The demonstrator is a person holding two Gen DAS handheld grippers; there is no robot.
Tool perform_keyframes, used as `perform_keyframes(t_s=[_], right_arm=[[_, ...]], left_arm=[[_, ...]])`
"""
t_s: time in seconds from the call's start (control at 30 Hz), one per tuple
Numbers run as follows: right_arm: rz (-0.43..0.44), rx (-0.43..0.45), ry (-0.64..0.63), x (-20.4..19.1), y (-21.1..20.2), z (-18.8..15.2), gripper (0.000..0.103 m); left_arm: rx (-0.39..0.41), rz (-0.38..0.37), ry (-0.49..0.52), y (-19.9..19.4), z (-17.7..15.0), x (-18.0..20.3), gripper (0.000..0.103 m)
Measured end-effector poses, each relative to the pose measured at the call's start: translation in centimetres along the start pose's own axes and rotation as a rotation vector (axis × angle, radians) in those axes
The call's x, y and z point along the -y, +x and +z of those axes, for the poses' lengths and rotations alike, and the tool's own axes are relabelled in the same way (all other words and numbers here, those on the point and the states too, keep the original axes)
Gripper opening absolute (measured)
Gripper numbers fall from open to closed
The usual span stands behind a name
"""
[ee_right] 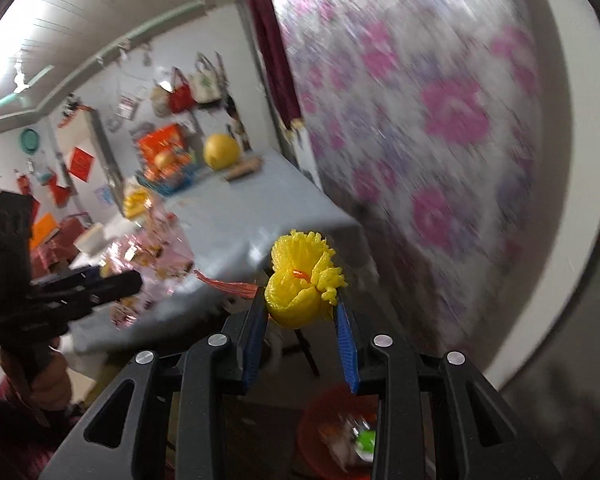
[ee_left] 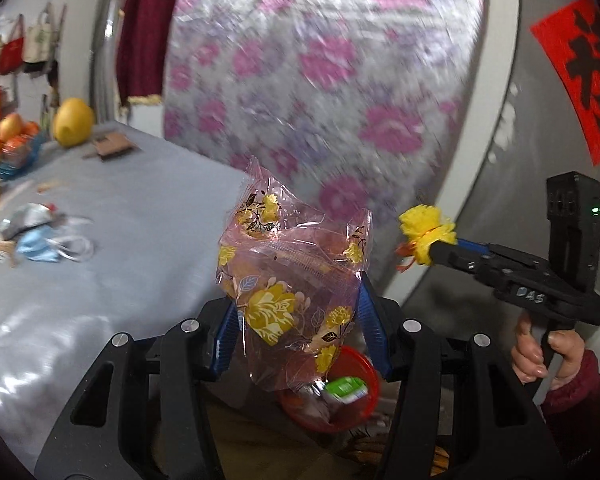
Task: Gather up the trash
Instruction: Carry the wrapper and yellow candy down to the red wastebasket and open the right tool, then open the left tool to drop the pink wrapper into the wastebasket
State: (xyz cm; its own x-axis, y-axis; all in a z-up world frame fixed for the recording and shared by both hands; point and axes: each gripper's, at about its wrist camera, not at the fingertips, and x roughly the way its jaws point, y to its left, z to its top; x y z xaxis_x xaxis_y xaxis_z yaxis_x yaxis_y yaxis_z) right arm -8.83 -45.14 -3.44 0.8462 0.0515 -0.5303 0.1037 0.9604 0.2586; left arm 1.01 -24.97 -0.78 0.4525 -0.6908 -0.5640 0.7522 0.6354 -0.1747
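Note:
My left gripper (ee_left: 296,288) is shut on a crumpled pink plastic bag with yellow flowers (ee_left: 288,276), held in the air past the table's edge. My right gripper (ee_right: 302,300) is shut on a yellow foam fruit net (ee_right: 300,284) with an orange strip hanging from it. In the left wrist view the right gripper (ee_left: 436,248) with the yellow net (ee_left: 426,236) is at the right, a hand on its handle. A red bin (ee_left: 352,368) with wrappers in it stands on the floor below both grippers; the red bin (ee_right: 328,412) also shows low in the right wrist view.
A grey-covered table (ee_left: 132,216) carries a blue face mask (ee_left: 40,246), a silver wrapper (ee_left: 26,220), a yellow pomelo (ee_left: 73,122) and a basket of fruit (ee_left: 10,148). A flowered curtain (ee_left: 320,72) hangs behind. A folding stand's legs (ee_right: 304,344) are on the floor.

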Motion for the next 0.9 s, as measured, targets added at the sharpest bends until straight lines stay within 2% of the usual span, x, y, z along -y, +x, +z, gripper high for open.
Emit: perform_keyframes(t_s=[0.1, 0.2, 0.33, 0.4, 0.5, 0.7, 0.9], right_arm=[[-0.019, -0.075, 0.029, 2.1, 1.5, -2.4, 0.033], [-0.003, -0.17, 0.08, 4.0, 4.2, -4.9, 0.035], [0.02, -0.378, 0.152, 6.1, 9.7, -9.8, 0.045], [0.02, -0.406, 0.18, 6.5, 10.5, -10.9, 0.045], [0.026, -0.373, 0.193, 7.1, 9.6, -10.4, 0.046], [-0.057, -0.208, 0.206, 9.1, 5.3, -7.1, 0.058], [-0.076, -0.124, 0.25, 11.2, 3.1, -5.8, 0.059]], left_arm=[[-0.059, -0.034, 0.016, 2.3, -0.8, 1.4, 0.054], [-0.101, -0.057, 0.025, 3.9, -1.4, 2.3, 0.054], [-0.145, -0.069, 0.042, 5.4, -2.1, 3.4, 0.054], [-0.157, -0.069, 0.05, 5.8, -2.3, 3.7, 0.054], [-0.174, -0.069, 0.056, 6.6, -2.4, 4.1, 0.054], [-0.22, -0.088, 0.066, 8.0, -2.5, 4.7, 0.054], [-0.28, -0.115, 0.094, 10.3, -2.7, 5.9, 0.054]])
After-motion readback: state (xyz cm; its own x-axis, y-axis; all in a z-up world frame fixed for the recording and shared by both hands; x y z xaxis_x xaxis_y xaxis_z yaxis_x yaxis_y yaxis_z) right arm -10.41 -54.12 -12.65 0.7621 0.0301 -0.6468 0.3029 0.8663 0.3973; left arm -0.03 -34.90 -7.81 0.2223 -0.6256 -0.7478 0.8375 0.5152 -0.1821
